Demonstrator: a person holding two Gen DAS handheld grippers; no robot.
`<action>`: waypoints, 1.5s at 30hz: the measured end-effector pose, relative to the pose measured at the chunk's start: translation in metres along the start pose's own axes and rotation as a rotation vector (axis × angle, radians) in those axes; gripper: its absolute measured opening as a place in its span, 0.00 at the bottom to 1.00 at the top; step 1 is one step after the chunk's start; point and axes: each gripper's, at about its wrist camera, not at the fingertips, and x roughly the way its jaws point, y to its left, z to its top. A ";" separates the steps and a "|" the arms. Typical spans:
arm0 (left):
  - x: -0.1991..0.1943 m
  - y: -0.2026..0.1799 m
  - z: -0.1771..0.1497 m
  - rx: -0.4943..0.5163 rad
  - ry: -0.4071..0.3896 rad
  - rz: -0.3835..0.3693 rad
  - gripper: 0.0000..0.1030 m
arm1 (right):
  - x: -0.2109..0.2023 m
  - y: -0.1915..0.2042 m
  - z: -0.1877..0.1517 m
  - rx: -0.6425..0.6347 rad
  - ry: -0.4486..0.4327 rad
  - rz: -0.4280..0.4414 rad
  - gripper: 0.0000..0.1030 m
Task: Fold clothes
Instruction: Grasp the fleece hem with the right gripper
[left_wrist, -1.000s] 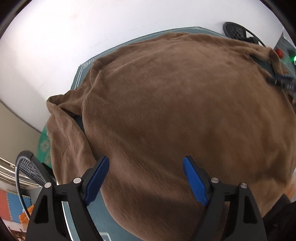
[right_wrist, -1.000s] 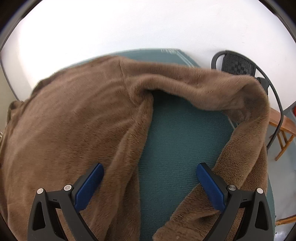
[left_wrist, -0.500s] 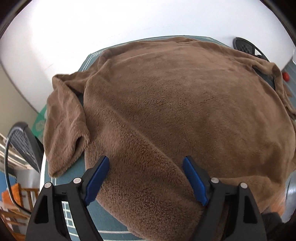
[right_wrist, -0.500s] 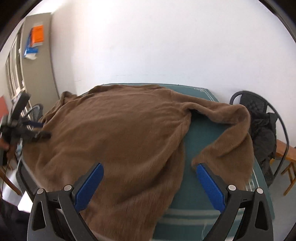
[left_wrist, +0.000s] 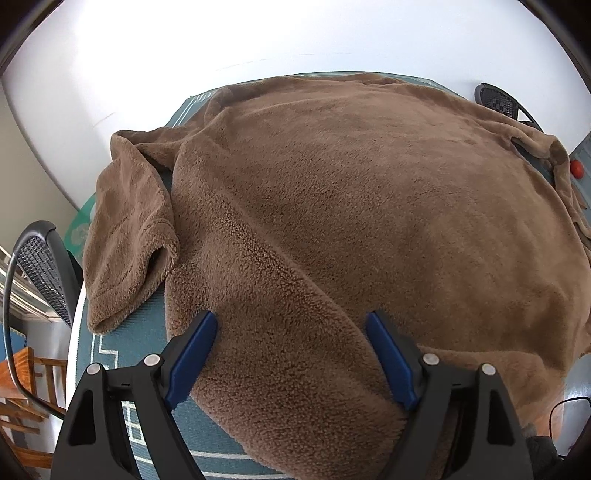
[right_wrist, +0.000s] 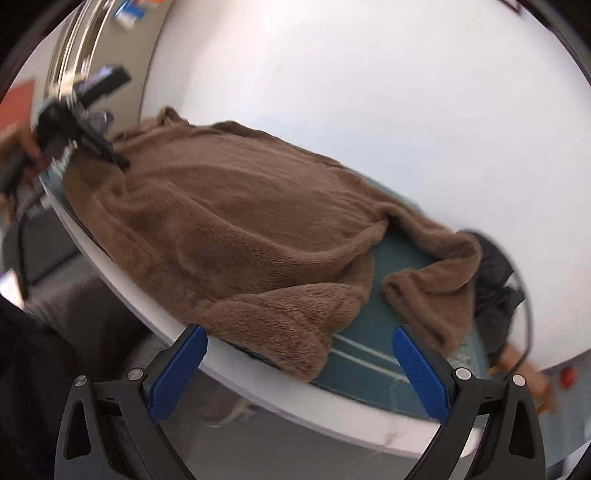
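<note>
Because the brown fleece top (left_wrist: 351, 206) is thick and fluffy, it will feel soft and floppy, and I think it will sag and slide if you lift it by just one spot. It lies spread out flat on the desk (right_wrist: 258, 373), on top of a green mat (left_wrist: 147, 332), and it covers most of that mat. One sleeve (left_wrist: 125, 236) is bent down along the side in the left wrist view, and the other sleeve (right_wrist: 436, 273) curls round on the mat in the right wrist view. The bottom corner of the top hangs a little over the white edge of the desk. The left tool (left_wrist: 291, 354) is wide open, right above the near part of the cloth, and nothing is pinched in it. The right tool (right_wrist: 299, 365) is wide open too, out past the edge of the desk, and it holds nothing. A good place to grab looks like a sleeve end or the bottom edge, where the cloth is thin enough to fit between the blue pads. The middle is too flat and puffy to pinch well. A chair (left_wrist: 40, 273) stands beside the desk.
</note>
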 end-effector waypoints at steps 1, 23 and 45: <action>0.000 0.000 0.000 -0.001 0.000 -0.001 0.84 | 0.000 0.003 -0.001 -0.029 -0.001 -0.023 0.99; 0.000 0.005 -0.006 -0.022 -0.015 -0.028 0.87 | 0.014 -0.020 0.042 0.110 -0.010 -0.035 0.11; -0.082 0.009 -0.076 0.032 -0.211 -0.109 0.87 | 0.013 -0.083 0.030 0.480 -0.027 -0.021 0.10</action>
